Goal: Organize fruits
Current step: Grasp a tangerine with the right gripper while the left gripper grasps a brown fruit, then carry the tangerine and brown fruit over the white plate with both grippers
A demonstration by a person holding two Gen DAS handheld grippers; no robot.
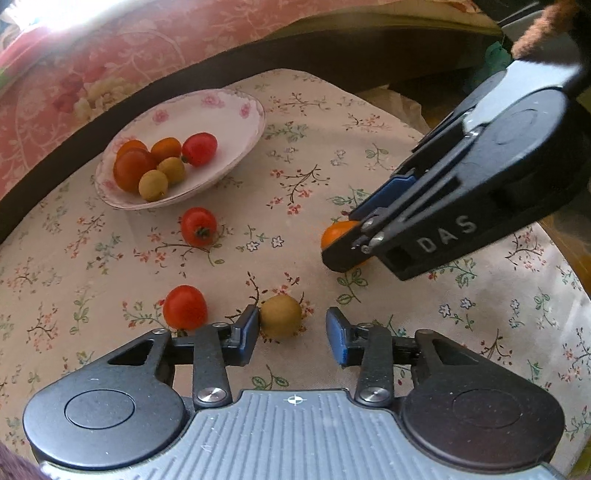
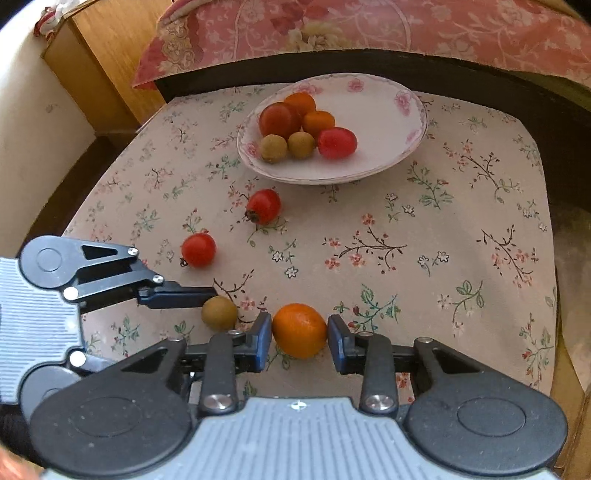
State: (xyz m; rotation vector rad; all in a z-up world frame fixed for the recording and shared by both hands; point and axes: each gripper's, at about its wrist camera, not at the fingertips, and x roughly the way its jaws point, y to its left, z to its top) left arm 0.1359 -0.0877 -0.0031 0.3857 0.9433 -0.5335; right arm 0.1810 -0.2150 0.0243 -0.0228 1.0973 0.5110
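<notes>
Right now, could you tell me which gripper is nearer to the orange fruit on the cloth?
Right. The right gripper has its open fingers on either side of the orange fruit; the left gripper sits farther off, around the brown fruit.

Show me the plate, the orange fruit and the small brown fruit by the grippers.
plate [image 2: 384, 147]: right wrist view, bare inner surface.
orange fruit [image 2: 300, 330]: right wrist view, middle.
brown fruit [image 1: 280, 315]: left wrist view, middle.

Floral tablecloth [image 2: 424, 229] — pink floral bedspread [image 2: 369, 29], wooden cabinet [image 2: 110, 48] behind.
</notes>
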